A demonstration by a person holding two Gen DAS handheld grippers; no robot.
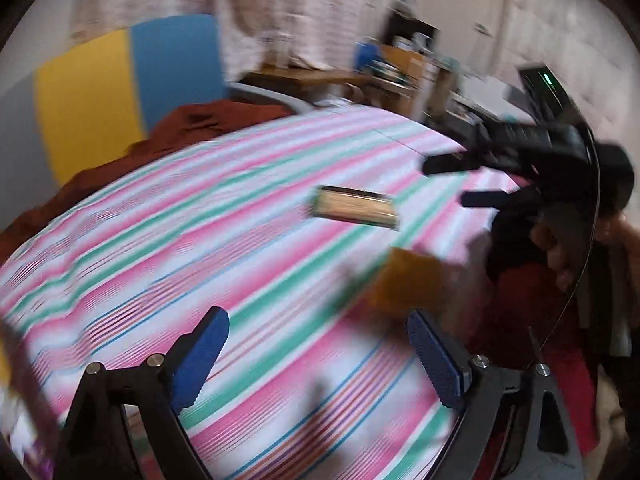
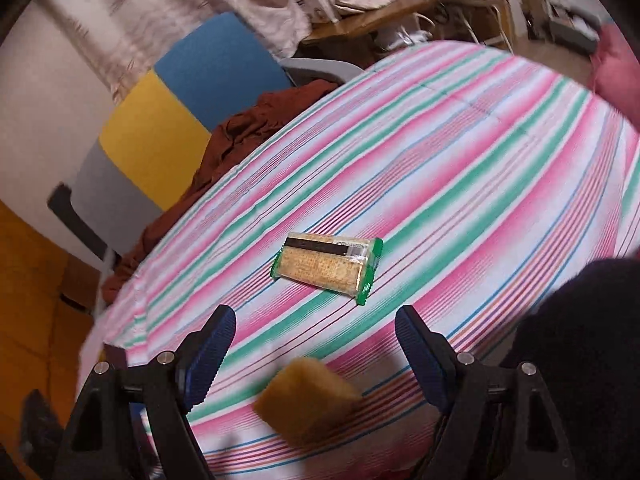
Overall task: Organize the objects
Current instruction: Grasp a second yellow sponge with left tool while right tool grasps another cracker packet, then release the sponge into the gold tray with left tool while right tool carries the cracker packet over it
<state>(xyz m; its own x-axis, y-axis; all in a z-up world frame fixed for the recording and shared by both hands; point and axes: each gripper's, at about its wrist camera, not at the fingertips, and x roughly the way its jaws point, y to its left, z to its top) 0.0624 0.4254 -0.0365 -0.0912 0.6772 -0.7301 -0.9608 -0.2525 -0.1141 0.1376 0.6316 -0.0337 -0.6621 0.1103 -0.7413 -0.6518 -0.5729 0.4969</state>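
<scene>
- The cracker pack (image 2: 327, 266) lies flat on the striped bedspread (image 2: 460, 168), just ahead of the right gripper (image 2: 316, 344) and square to its spread, empty jaws, so probably next up.
- A yellow sponge (image 2: 308, 406) sits beneath and between those fingers, untouched.
- Left gripper (image 1: 318, 354) is also released with nothing inside; the sponge lies just off its right finger.
- No label is readable, too blurry.
</scene>
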